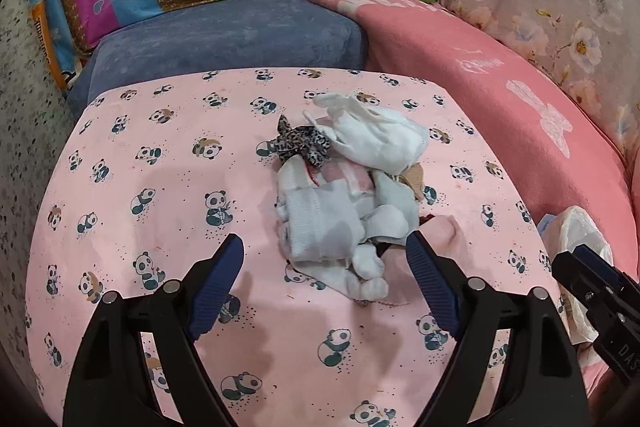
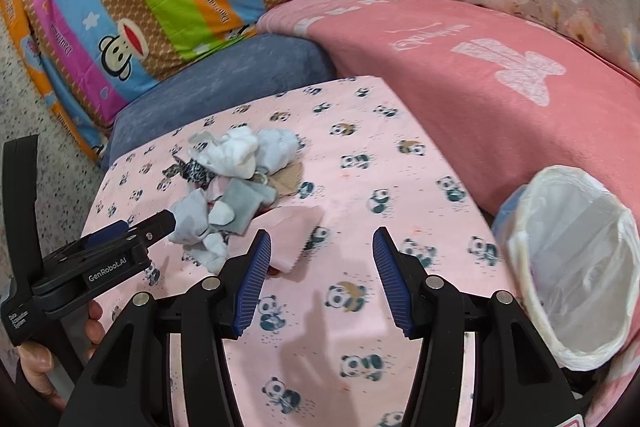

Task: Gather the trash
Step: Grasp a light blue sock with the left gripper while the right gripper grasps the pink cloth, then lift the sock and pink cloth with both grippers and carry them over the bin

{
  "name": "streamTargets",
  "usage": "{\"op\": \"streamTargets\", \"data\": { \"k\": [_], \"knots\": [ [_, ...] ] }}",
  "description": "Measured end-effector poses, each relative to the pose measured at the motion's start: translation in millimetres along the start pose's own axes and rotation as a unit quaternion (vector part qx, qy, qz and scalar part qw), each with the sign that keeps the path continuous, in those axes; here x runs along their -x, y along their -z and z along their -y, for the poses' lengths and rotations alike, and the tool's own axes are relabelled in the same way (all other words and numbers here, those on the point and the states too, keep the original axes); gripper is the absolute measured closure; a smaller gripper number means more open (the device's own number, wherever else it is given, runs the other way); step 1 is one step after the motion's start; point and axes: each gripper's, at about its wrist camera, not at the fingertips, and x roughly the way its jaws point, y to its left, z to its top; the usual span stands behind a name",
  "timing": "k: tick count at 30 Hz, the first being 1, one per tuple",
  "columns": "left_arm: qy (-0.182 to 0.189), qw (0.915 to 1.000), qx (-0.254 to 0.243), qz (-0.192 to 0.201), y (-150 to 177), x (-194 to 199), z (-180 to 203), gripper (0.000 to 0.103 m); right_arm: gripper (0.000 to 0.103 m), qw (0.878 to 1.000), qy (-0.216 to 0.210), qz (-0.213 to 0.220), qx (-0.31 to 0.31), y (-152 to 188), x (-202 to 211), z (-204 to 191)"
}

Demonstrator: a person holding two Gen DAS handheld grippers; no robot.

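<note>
Panda-print worktop (image 1: 160,307): the spread left gripper (image 1: 324,259) sits nearest the sock pile (image 1: 344,211); right gripper (image 2: 322,259) spread, bin (image 2: 576,267) alongside.

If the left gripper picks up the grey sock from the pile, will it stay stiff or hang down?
The grey sock lies crumpled and folded, so it would probably hang limp. It looks like thin knit cloth, likely light. It overlaps other pieces in the pile, so a neighbour might be dragged along. The left gripper is open around its near edge.
</note>
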Motion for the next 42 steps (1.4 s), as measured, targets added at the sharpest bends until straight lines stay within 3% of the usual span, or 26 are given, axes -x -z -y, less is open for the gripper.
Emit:
{"op": "streamTargets", "data": {
  "k": [8, 12, 15, 18, 23, 26, 29, 37, 39, 40, 41, 42],
  "knots": [
    [0.014, 0.9991, 0.021, -0.034, -4, -25, -20, 0.036, 0.049, 0.999, -0.014, -0.028, 0.015, -2, -41, -27],
    [0.029, 0.9982, 0.024, -0.047, -5, -33, -24, 0.047, 0.052, 0.999, -0.015, -0.042, 0.020, -2, -60, -35],
    [0.043, 0.9973, 0.022, -0.056, -5, -37, -24, 0.064, 0.056, 0.998, -0.017, -0.051, 0.022, -1, -70, -38],
    [0.054, 0.9966, 0.020, -0.058, -4, -37, -25, 0.079, 0.068, 0.997, -0.020, -0.065, 0.025, 3, -80, -39],
    [0.063, 0.9963, 0.018, -0.056, -2, -31, -27, 0.085, 0.097, 0.996, -0.030, -0.084, 0.027, 11, -87, -39],
    [0.065, 0.9963, 0.017, -0.054, -3, -25, -26, 0.091, 0.101, 0.996, -0.036, -0.079, 0.026, 13, -82, -39],
    [0.068, 0.9965, 0.014, -0.048, -5, -16, -24, 0.100, 0.101, 0.997, -0.042, -0.065, 0.023, 12, -70, -37],
    [0.078, 0.9968, -0.001, -0.018, -16, 9, -12, 0.100, 0.099, 0.998, -0.047, -0.029, 0.015, -5, -43, -30],
    [0.075, 0.9970, -0.003, -0.021, -16, 7, -10, 0.100, 0.086, 0.998, -0.042, -0.033, 0.016, -7, -45, -30],
    [0.074, 0.9970, -0.004, -0.023, -15, 6, -11, 0.100, 0.071, 0.999, -0.039, -0.033, 0.015, -8, -46, -29],
    [0.070, 0.9972, -0.003, -0.025, -14, 4, -13, 0.096, 0.061, 0.999, -0.038, -0.032, 0.014, -7, -46, -29],
    [0.064, 0.9975, -0.001, -0.029, -13, 1, -15, 0.082, 0.058, 0.999, -0.039, -0.035, 0.011, -7, -50, -30]
  ]
}}
